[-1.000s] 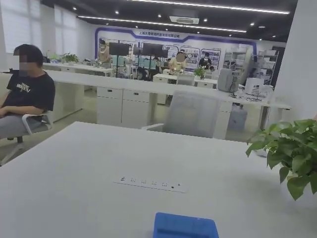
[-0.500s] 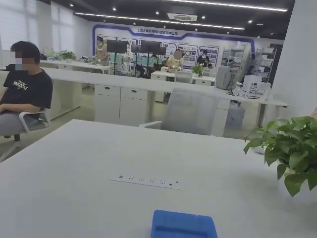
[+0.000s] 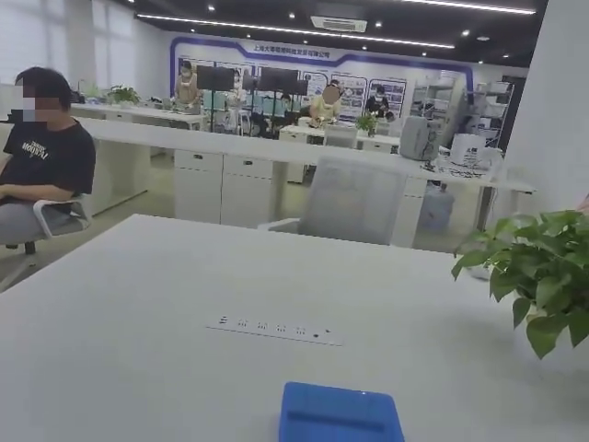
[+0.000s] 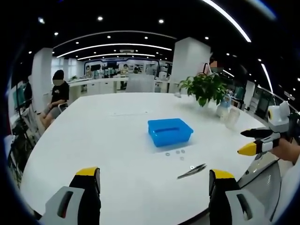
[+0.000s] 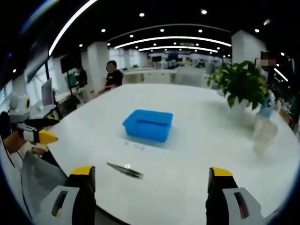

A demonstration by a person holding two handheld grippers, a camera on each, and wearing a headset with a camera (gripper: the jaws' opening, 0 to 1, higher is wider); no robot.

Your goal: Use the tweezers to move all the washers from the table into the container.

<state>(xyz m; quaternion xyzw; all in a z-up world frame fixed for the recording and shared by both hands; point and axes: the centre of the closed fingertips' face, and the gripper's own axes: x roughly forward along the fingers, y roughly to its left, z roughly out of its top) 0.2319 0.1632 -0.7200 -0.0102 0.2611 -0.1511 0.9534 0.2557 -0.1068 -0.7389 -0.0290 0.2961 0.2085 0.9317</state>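
A blue container (image 4: 169,131) stands on the white table (image 4: 108,136), with a few small washers (image 4: 176,153) lying just in front of it. Metal tweezers (image 4: 192,171) lie nearer the table edge. My left gripper (image 4: 153,187) is open, held short of the table edge with nothing between its jaws. In the right gripper view the container (image 5: 147,124), washers (image 5: 136,146) and tweezers (image 5: 124,170) lie ahead of my open, empty right gripper (image 5: 150,187). The head view catches the container's far part (image 3: 340,414) at its bottom edge.
A potted plant (image 3: 538,276) stands at the table's right side, with a clear bottle (image 5: 265,133) near it. A socket strip (image 3: 274,329) is set into the table beyond the container. A person (image 3: 41,161) sits at the far left. Office chair (image 3: 354,203) behind the table.
Only the head camera has drifted slightly; the container and table stay where they were.
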